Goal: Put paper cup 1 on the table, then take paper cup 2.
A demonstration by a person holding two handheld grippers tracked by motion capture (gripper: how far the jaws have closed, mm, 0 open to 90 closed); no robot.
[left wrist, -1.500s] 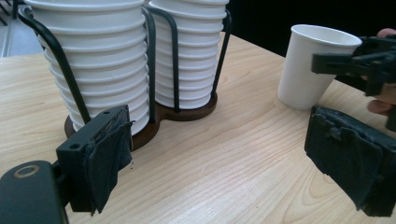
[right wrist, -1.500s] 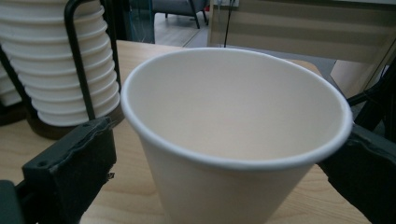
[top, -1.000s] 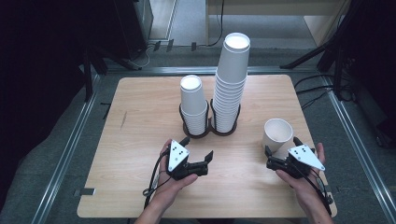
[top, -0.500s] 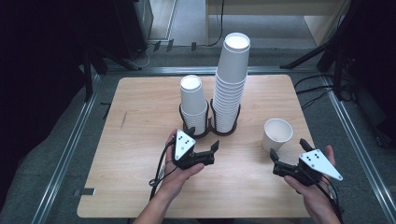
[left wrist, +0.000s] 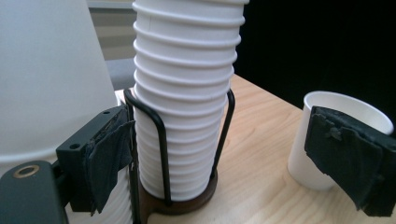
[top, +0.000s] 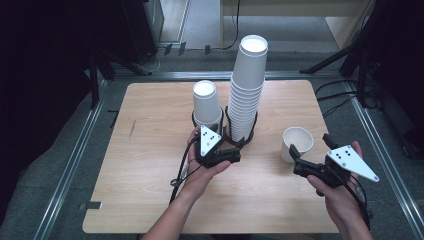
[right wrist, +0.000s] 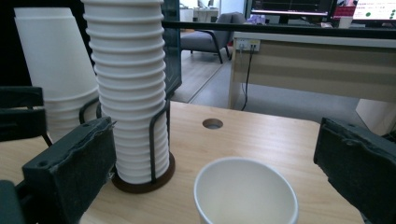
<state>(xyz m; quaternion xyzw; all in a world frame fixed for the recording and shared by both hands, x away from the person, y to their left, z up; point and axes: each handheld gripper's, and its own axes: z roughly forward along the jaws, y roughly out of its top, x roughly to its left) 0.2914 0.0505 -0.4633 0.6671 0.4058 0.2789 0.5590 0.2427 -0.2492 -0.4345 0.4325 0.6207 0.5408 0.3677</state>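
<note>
Now the right gripper (top: 296,159) has backed off toward the person, and the single white paper cup (top: 297,144) stands alone and upright on the light wooden table (top: 150,150), just ahead of that gripper's tips. A second ago the cup sat right at the jaws; at this moment there is clear air between them. In the right gripper view the jaws stand wide apart with nothing between the pads, and the cup's open mouth (right wrist: 246,199) lies low and centred ahead of them. Judgement: the cup has been released and set down, so this placement looks finished.

The left gripper (top: 239,150) has advanced away from the person. It now sits just short of the tall stack of nested white paper cups (top: 247,92) held in a black wire holder with a round dark base (top: 241,136). In the left gripper view the jaws are spread, one pad (left wrist: 109,156) close beside a wire upright, the tall stack (left wrist: 184,107) directly ahead between them, nothing gripped. The shorter white cup stack (top: 206,104) in its own wire holder is just to that gripper's left; the loose cup (left wrist: 327,140) shows behind its right pad.

Judgement: the left hand seems to be lining up on the tall stack, possibly to draw another cup. Whether a pad touches the wire, I cannot tell.
</note>
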